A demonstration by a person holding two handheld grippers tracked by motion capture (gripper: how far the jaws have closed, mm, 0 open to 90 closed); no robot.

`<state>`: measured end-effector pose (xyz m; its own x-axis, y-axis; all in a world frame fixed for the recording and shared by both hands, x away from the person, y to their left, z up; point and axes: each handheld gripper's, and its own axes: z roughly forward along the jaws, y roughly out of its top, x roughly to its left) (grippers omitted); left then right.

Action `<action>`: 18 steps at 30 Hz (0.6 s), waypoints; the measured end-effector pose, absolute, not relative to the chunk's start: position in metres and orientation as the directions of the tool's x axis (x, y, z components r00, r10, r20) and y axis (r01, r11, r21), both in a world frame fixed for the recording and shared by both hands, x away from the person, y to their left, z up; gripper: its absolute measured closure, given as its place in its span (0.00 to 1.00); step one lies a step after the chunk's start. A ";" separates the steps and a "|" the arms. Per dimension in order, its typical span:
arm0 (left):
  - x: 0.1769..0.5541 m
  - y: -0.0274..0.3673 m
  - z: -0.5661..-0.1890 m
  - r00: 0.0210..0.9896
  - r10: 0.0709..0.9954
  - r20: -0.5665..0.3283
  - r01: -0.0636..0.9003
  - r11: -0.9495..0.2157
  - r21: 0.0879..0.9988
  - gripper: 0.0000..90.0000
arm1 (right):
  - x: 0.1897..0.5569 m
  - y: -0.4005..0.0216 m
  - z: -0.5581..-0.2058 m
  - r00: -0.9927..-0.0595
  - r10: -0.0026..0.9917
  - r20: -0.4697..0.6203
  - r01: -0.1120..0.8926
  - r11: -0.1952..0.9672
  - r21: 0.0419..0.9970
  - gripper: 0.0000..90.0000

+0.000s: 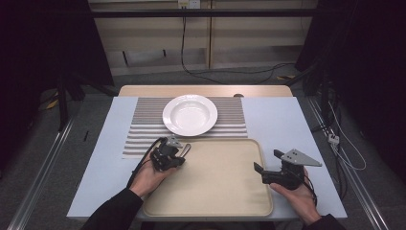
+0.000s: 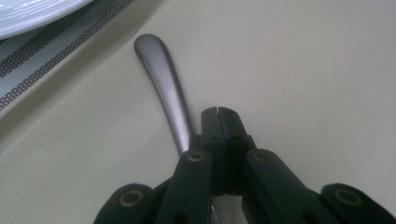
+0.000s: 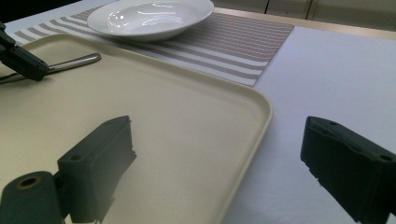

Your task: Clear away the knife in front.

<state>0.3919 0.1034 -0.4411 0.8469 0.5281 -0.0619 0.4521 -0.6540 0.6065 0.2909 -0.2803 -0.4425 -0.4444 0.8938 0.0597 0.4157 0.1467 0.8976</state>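
The high view looks forward and down from above the person's side, taking in the whole tray [image 1: 210, 191] and plate [image 1: 190, 115]. The left gripper view sits very close over the tray's upper-left corner. The right gripper view looks low across the tray [image 3: 140, 121] toward the same plate [image 3: 149, 17].

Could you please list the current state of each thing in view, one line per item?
Left claw: jaws shut together, low over the tray beside the utensil handle; whether they grip it cannot be told.
Right claw: jaws wide open, holding nothing, at the tray's right edge.
Metal utensil handle: lying on the tray, its other end hidden.
Plate: upright and empty, on the striped placemat.
Tray: flat on the table, bare apart from the utensil.
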 end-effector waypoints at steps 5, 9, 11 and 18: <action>0.393 0.110 -0.438 0.815 0.578 -0.049 0.495 -0.650 0.576 1.00 | 0.291 -0.280 -0.442 -0.449 0.892 0.060 0.416 0.149 0.897 0.10; 0.393 0.115 -0.437 0.793 0.607 -0.053 0.524 -0.635 0.568 1.00 | 0.291 -0.280 -0.442 -0.448 0.892 0.062 0.416 0.147 0.897 0.10; 0.391 0.116 -0.436 0.791 0.611 -0.038 0.522 -0.641 0.563 1.00 | 0.291 -0.280 -0.442 -0.449 0.892 0.062 0.416 0.147 0.897 0.10; 0.382 0.137 -0.436 0.765 0.642 -0.048 0.551 -0.614 0.565 1.00 | 0.291 -0.280 -0.442 -0.451 0.891 0.061 0.415 0.149 0.898 0.10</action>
<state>0.3817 0.1365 -0.4360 0.7654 0.6417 -0.0483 0.5506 -0.6141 0.5654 0.2906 -0.2799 -0.4422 -0.4507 0.8906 0.0607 0.4147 0.1487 0.8977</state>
